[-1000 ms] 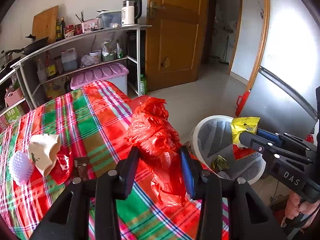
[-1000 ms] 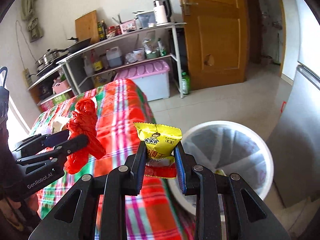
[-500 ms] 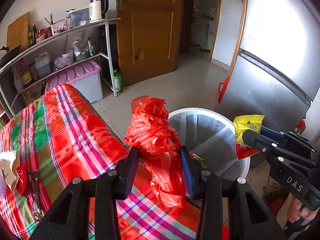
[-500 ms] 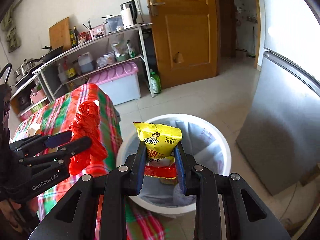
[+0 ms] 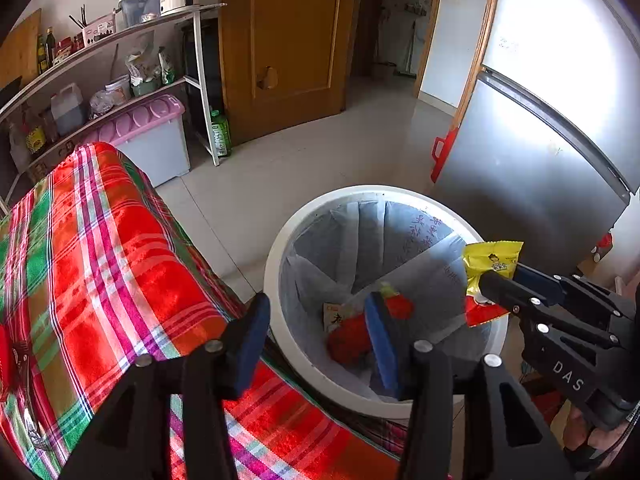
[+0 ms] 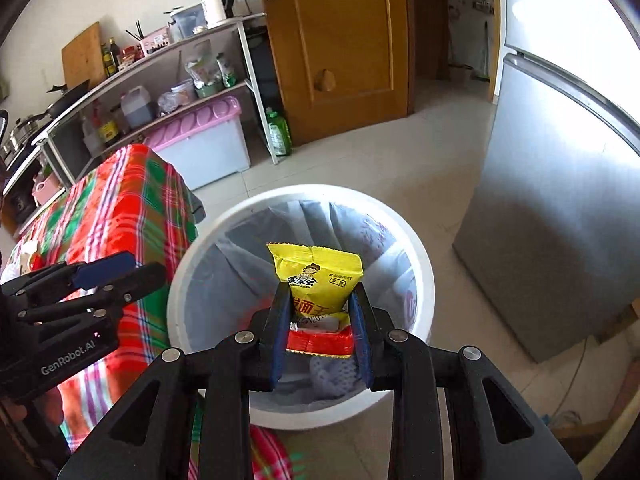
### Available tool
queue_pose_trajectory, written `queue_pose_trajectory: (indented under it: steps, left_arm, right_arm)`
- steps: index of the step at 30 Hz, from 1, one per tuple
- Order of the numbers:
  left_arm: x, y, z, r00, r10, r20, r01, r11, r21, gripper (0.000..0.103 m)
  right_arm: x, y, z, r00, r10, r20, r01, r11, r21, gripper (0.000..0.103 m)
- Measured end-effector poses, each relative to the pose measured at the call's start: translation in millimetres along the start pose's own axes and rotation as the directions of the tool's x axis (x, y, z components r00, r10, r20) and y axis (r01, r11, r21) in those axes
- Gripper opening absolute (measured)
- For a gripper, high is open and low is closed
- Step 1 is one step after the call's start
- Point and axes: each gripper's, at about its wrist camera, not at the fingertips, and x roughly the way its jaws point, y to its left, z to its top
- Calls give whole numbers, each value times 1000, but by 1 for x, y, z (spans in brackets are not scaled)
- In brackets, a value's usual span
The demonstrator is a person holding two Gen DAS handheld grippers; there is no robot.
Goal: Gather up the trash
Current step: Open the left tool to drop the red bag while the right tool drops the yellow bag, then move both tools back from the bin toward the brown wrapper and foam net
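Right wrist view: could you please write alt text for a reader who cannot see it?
The right tongs hold a yellow snack packet above a white lined trash bin, their jaws opening. The empty left tongs are beside a plaid-covered table.

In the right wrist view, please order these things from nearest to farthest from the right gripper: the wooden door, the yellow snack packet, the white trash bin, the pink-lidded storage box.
1. yellow snack packet: between the fingers of the right gripper, whose jaws are opening.
2. white trash bin: directly below and ahead.
3. pink-lidded storage box: on the floor, far left.
4. wooden door: at the back.
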Motion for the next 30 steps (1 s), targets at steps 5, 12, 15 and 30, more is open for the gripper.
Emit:
queue_pose_trajectory:
  steps: [5,12,15,30]
  left_arm:
    - [-2,2,-2,1000,2,1,-2,1000,-6,64]
    - [-12,9,-4,1000,14,15,-14,1000,-25,65]
    - [-22,12,-4,999,29,38,-28,999,-25,68]
    - [-75,71,-24,987,107,118,-92,987,-129,70]
  right_arm:
    - [6,-4,-3,1000,4,-12,-3,1000,9,51]
    - [-1,0,-2,1000,-6,4,5,1000,9,52]
    - [-6,3,-1,1000,3,14,-3,1000,12,52]
    - [-30,54,3,995,75,66,-71,996,-53,52]
